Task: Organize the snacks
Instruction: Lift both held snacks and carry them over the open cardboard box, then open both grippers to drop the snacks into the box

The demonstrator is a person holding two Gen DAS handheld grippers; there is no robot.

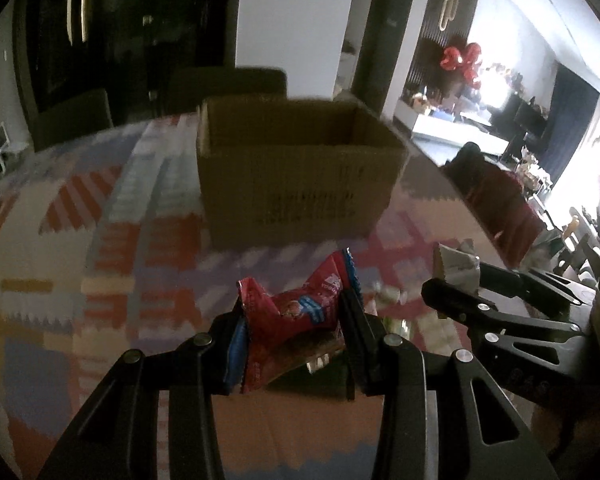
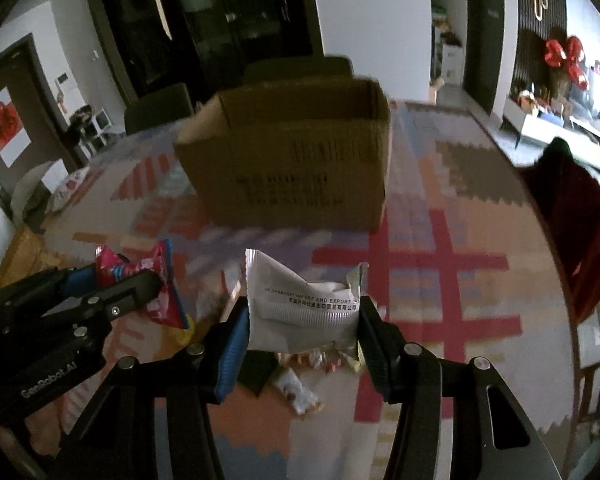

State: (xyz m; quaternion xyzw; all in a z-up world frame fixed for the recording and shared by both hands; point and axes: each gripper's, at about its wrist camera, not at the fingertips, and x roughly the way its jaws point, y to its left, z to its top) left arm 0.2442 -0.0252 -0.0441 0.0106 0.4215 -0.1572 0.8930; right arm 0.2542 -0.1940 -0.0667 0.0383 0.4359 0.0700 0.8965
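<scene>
My left gripper is shut on a red snack packet with blue edges, held above the patterned table. The right gripper is shut on a silver-white snack packet with printed text. An open cardboard box stands upright ahead of both grippers; its inside is dark and its contents are hidden. In the left wrist view the right gripper shows at the right with the silver-white packet. In the right wrist view the left gripper shows at the left with the red packet. The box also fills the middle there.
Several loose snack wrappers lie on the colourful patterned tablecloth below the right gripper. Dark chairs stand behind the table's far edge. A dark red chair back rises at the right edge.
</scene>
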